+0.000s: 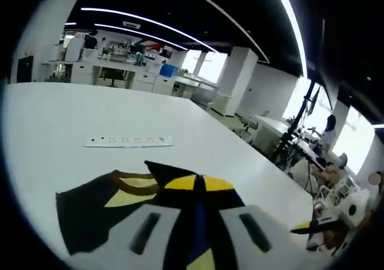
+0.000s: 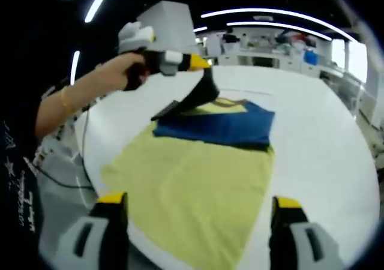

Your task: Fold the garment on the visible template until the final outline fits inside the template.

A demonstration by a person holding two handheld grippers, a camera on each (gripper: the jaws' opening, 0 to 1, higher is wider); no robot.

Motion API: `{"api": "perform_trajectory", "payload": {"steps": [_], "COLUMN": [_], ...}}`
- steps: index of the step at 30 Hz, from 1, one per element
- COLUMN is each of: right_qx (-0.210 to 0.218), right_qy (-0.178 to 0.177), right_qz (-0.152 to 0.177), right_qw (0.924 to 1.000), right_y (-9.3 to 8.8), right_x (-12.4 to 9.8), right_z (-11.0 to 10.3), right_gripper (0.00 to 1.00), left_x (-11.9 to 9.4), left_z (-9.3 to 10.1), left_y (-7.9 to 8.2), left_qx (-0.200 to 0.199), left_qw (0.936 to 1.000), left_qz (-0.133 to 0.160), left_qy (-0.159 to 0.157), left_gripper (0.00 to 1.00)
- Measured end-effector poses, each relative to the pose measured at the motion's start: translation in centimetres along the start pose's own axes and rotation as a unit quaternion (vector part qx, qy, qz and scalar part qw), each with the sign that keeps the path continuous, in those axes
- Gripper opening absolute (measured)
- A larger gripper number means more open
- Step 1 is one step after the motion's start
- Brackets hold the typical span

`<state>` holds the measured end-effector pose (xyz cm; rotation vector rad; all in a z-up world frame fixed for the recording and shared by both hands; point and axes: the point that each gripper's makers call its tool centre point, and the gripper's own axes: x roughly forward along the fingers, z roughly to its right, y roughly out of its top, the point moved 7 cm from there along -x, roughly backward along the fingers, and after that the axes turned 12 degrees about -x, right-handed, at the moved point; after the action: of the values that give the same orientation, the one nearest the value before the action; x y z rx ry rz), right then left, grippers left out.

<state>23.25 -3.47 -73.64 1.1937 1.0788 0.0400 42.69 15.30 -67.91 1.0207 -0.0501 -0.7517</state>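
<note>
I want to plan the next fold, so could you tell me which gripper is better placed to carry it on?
The left gripper, probably: in the right gripper view it is pinching and lifting the dark blue part of the garment. The right gripper is open, hovering above the yellow part at the table edge, holding nothing.

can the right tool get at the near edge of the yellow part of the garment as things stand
Probably yes. The right tool is open with the garment's yellow part lying flat between its jaws, nothing on top. The left tool grips the far dark end, clear of that edge.
</note>
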Motion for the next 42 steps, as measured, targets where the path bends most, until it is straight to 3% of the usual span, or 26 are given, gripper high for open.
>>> {"api": "perform_trajectory", "payload": {"steps": [4, 14, 27, 33, 35, 39, 42], "right_qx": [0.007, 0.014, 0.025, 0.028, 0.028, 0.028, 0.027], "right_qy": [-0.008, -0.013, -0.021, -0.022, -0.022, -0.021, -0.02], "right_qz": [-0.004, -0.008, -0.009, -0.01, -0.009, -0.007, -0.006], "right_qw": [0.9999, 0.9998, 0.9994, 0.9993, 0.9993, 0.9994, 0.9994], "right_y": [-0.3, -0.6, -1.0, -1.1, -1.1, -1.0, -0.9], "right_x": [0.0, 0.1, 0.0, 0.0, 0.0, 0.1, 0.1], "right_z": [0.6, 1.3, 1.9, 2.0, 2.1, 2.0, 2.0], "right_gripper": [0.99, 0.99, 0.99, 0.99, 0.99, 0.99, 0.99], "left_x": [0.9, 2.1, 3.8, 4.0, 3.6, 3.3, 3.0], "left_z": [0.6, 2.2, 1.8, 2.3, 2.6, 2.0, 1.7], "left_y": [-1.0, -3.4, -8.0, -9.8, -10.3, -10.3, -10.1], "left_qx": [0.008, -0.021, -0.054, -0.062, -0.033, -0.007, 0.028], "left_qw": [0.9998, 0.9983, 0.9946, 0.9919, 0.9927, 0.9942, 0.994], "left_qz": [-0.01, -0.026, -0.08, -0.097, -0.102, -0.1, -0.1], "left_qy": [-0.015, -0.048, -0.039, -0.053, -0.055, -0.038, -0.033], "left_gripper": [0.0, 0.0, 0.0, 0.0, 0.08, 0.38, 0.52]}}
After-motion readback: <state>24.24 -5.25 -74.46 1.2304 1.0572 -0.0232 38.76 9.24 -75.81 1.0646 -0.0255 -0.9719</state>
